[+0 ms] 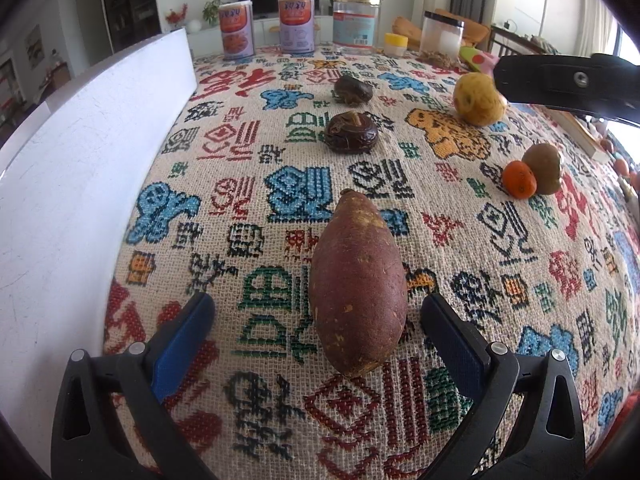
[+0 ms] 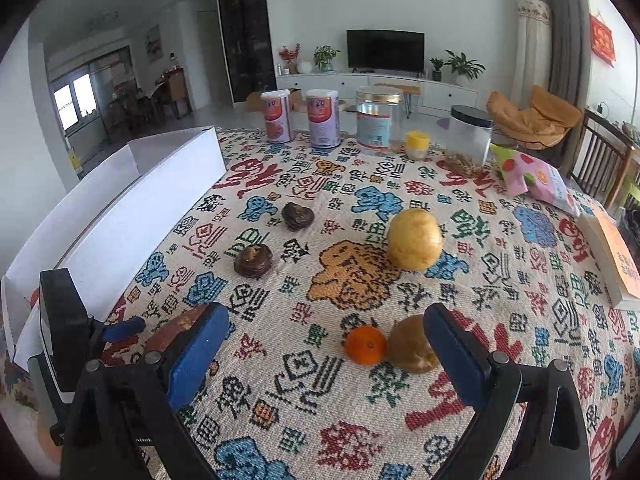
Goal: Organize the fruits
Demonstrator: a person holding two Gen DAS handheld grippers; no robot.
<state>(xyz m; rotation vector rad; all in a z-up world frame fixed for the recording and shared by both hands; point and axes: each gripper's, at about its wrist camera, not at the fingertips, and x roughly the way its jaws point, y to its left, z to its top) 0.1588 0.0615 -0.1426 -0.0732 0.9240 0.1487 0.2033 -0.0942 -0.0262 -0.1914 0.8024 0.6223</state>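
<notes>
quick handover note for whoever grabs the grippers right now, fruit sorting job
Left gripper: open, straddling the sweet potato, pads not touching it.
Right gripper: open and empty, above the cloth near the small orange and the brownish fruit, which sit touching each other.
Also loose on the cloth: a yellow fruit and two dark brown round pieces.
White box stands along the table's left edge; its contents cannot be seen.
Done: nothing visibly sorted. Left: all six pieces; the sweet potato looks like the likely first pick.

Orange [image 2: 363,345] touches potato [image 2: 408,346], box [image 2: 132,216] far left
</notes>
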